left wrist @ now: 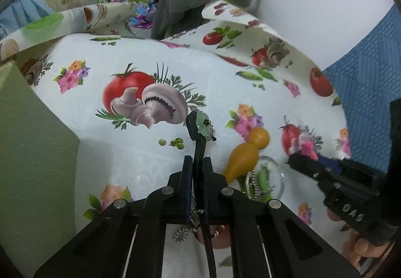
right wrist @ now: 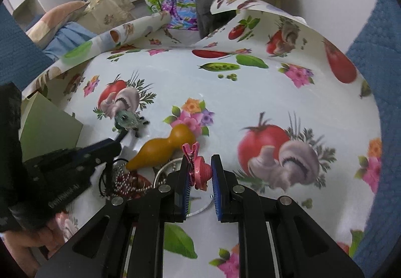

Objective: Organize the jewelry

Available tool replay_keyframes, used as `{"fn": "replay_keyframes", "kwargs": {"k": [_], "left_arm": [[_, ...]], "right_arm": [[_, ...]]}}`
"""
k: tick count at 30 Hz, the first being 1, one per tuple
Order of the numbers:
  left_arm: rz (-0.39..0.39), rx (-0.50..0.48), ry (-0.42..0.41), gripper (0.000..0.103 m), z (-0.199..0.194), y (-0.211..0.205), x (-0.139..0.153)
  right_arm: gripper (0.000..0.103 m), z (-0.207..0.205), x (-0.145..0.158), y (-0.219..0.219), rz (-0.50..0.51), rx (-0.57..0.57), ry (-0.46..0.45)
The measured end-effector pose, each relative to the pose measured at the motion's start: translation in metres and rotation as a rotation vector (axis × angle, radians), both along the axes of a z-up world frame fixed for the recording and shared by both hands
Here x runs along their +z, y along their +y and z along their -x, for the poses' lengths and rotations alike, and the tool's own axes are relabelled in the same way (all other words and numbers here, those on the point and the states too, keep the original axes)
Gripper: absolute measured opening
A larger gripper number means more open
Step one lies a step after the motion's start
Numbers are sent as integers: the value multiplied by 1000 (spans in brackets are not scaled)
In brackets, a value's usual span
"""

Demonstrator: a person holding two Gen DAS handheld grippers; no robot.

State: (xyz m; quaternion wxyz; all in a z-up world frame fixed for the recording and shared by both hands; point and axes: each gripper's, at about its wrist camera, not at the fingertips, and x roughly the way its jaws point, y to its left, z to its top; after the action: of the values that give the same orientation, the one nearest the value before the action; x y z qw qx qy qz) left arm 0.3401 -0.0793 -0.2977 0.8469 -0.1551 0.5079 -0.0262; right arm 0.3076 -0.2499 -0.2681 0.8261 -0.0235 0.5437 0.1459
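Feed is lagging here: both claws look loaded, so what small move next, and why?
Probably lift the right claw a little higher. It is shut on the pink clip just above the glass dish, and the left claw, close beside it, grips the black hair stick over the bead chains.

Between my left jaws sits a thin black hair clip point(left wrist: 199, 150), matt plastic by the look, topped past my fingertips with a pale green glossy flower ornament point(left wrist: 203, 123) and small metal bead strands. My right jaws pinch a pink hair clip point(right wrist: 198, 170) with a shiny, ribbed, lacquered surface. My own pads point(right wrist: 216, 185) are blue and finely ridged; my frames are matt black with bright metal rivets. Just beyond both sets of jaws lies a smooth, satin mustard gourd point(right wrist: 165, 150), beside a clear glass dish point(left wrist: 272, 181) holding metal ball chain. Under everything spreads a glossy printed oilcloth point(left wrist: 220, 82).
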Motion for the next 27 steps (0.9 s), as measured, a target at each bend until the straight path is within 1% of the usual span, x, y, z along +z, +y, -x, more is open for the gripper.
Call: {"fn": "replay_keyframes", "kwargs": {"k": [5,9,11,16,20,27], "left_arm": [[-8,-14,-18,6,11,0,19],[-12,-16,-54,6,23,3,41],[-19,-25,-67,6,28,5,53],[-26,-31,-81,6,39,11,82],[-43,-40,-98,6,48,19,108],[-71,-60,-139,6,58,36,156]], "right_arm": [[13,11,8,-2,4,-17,-16],[13,18,16,-3,6,-37,-27],[13,20,26,-3,-8,-50,-41],[13,26,55,0,-2,-72,-80],[13,34,77,6,-17,-87,-86],[13,43,120,28,-8,-70,-140]]}}
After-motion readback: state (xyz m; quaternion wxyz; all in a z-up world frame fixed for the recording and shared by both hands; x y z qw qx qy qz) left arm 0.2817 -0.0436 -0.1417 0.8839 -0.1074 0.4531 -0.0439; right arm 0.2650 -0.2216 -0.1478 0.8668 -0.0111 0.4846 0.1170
